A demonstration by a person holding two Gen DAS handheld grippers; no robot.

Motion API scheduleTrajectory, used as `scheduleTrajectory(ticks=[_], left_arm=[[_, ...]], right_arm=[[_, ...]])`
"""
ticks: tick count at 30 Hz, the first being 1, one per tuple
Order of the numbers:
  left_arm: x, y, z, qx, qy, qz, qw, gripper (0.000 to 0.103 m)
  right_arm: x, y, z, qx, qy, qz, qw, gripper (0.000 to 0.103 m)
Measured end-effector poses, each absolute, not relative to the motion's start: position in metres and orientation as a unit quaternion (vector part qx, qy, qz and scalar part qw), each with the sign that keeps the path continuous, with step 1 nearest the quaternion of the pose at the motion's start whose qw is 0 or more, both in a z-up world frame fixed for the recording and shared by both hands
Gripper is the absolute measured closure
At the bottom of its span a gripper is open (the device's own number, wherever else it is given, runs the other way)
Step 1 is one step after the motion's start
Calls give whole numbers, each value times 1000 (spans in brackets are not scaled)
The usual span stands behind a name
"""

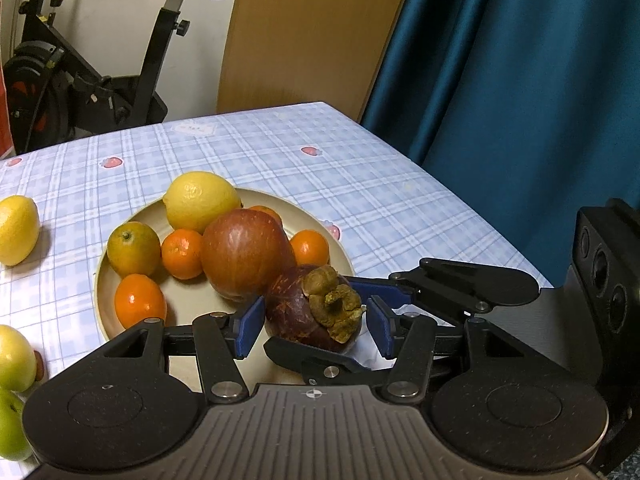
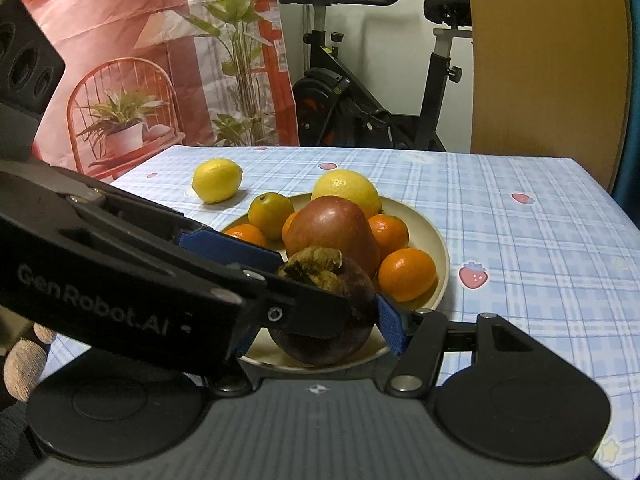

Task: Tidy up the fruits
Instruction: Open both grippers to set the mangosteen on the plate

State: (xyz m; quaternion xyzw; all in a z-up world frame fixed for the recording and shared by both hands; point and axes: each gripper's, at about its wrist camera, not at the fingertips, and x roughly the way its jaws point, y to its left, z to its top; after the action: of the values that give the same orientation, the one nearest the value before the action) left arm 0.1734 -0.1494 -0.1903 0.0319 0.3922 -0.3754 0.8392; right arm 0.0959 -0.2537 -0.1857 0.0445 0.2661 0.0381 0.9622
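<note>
A table [image 1: 360, 184] fills the middle of both views, covered by a pale blue plaid cloth printed with small pink strawberries. Behind it, at upper left of the left wrist view, a black exercise bike [image 1: 100, 80] stands against a white wall [image 1: 112, 20]. A tan wooden panel [image 1: 308, 32] rises at upper centre, and a deep teal curtain [image 1: 520, 72] hangs in folds down the right side. In the right wrist view, a printed backdrop [image 2: 160, 60] showing a red chair and potted plants fills the upper left. The lighting is dim, warm and indoor.
</note>
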Motion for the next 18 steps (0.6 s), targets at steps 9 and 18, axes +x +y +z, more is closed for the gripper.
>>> scheduleTrajectory(ticks=[9, 18], left_arm=[[168, -141, -194, 17, 398, -365, 842, 43], [166, -115, -194, -37, 400, -328, 855, 43]], right_arm=[[95, -250, -193, 26, 250, 37, 967, 40], [93, -241, -197, 3, 245, 36, 969, 28]])
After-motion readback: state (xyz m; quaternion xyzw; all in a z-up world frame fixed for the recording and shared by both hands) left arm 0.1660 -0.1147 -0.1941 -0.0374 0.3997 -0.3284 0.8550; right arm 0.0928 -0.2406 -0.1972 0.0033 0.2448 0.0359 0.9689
